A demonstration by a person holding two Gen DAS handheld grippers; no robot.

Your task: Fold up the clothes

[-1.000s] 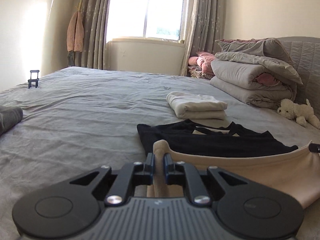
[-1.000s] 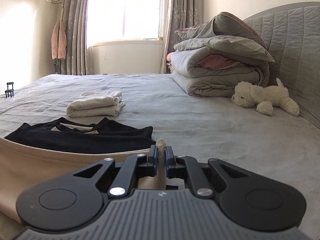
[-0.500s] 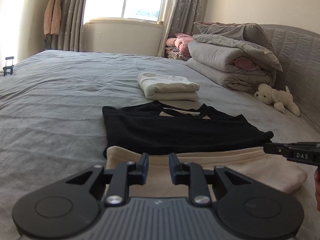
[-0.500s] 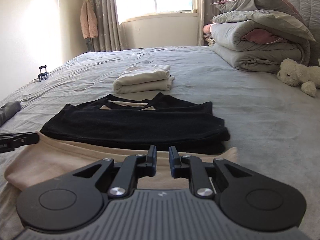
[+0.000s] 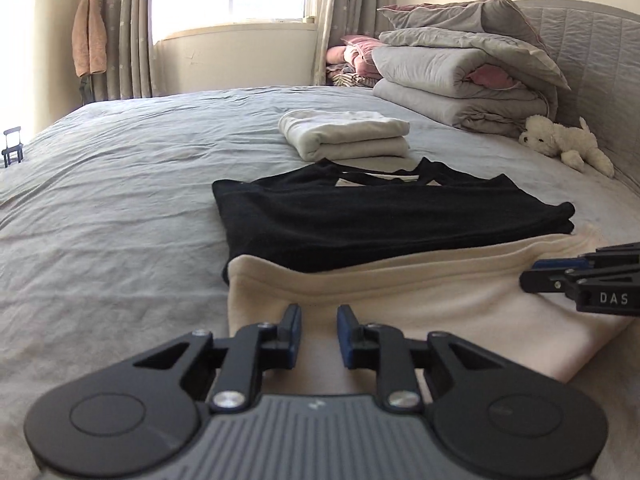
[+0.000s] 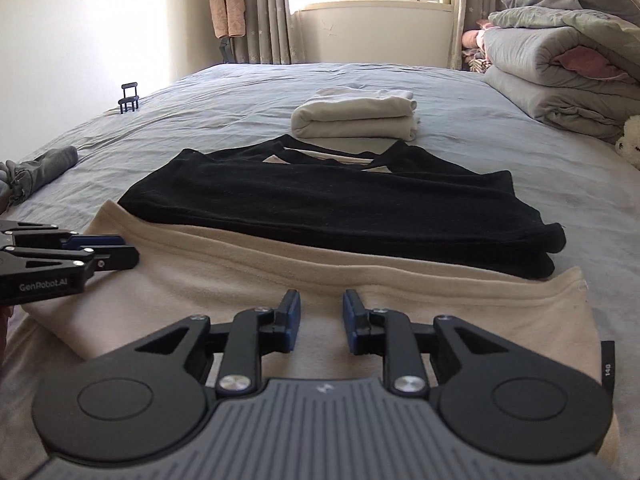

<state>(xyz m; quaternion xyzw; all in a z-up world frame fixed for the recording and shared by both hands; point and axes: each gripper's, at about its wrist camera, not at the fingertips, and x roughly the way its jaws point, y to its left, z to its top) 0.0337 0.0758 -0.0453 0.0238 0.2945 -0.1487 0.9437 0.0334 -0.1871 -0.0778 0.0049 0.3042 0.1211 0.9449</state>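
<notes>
beige garment (image 5: 400, 292) folded on bed (image 5: 120, 200); left gripper (image 5: 319, 326) closing, right gripper (image 6: 322, 312) opening, both unladen.

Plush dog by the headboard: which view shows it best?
The left wrist view: the whole plush dog lies in sight on the bed. The right wrist view catches only a white sliver at its right edge.

Right hand-held gripper (image 5: 532, 276), seen from the left wrist view: white letters "DAS" on its black side.

Left hand-held gripper (image 6: 128, 254), seen from the right wrist view: "GenRobot.AI" on its side.

Black tag (image 6: 607, 368) at the beige garment (image 6: 400, 292) edge: "140".
</notes>
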